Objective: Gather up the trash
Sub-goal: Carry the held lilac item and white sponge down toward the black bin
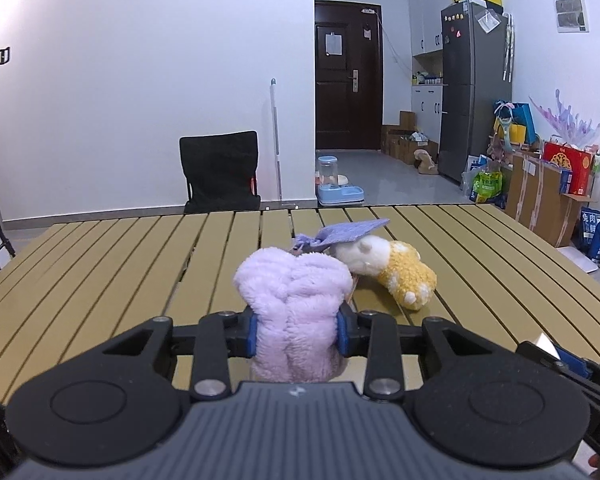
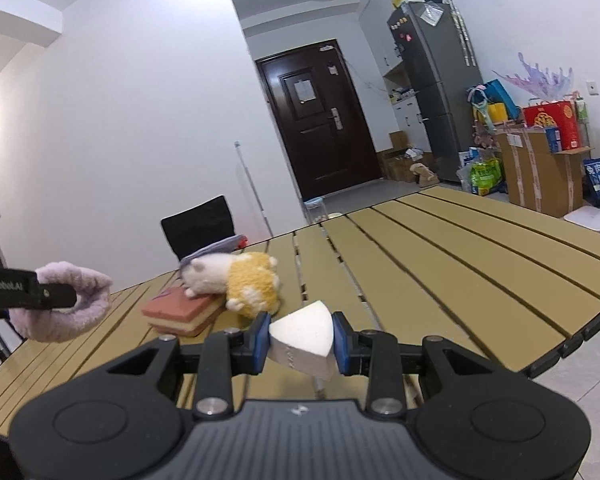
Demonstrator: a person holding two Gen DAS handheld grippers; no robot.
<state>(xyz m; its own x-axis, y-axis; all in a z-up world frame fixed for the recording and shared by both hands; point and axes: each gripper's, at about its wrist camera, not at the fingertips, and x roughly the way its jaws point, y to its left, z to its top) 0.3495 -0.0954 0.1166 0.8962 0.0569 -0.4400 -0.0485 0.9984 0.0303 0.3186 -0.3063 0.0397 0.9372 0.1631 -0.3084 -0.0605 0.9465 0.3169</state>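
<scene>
Your left gripper (image 1: 296, 330) is clamped on a fluffy lilac cloth (image 1: 290, 300), its blue pads pressing into the pile from both sides, and the cloth bulges up above the fingers, lifted clear of the slatted table (image 1: 120, 260). From your right wrist view the same lilac bundle hangs off the table's left edge, wrapped around the black finger of that gripper.

Your right gripper (image 2: 301, 338) is closed on a white wedge-shaped piece (image 2: 302, 338), rounded on its far side and pointed towards you, pinched between the two blue pads above the table's near edge.

Toward the middle of the table, closer to its left side, a yellow and white plush toy (image 2: 244, 280) lies on its side with a purple flat hat (image 1: 352, 232) on its head. In the right wrist view its head rests on a reddish block with a paler layer under it (image 2: 184, 312), which lies flat on the slats. A black chair (image 1: 220, 172) stands beyond the table's far edge
</scene>
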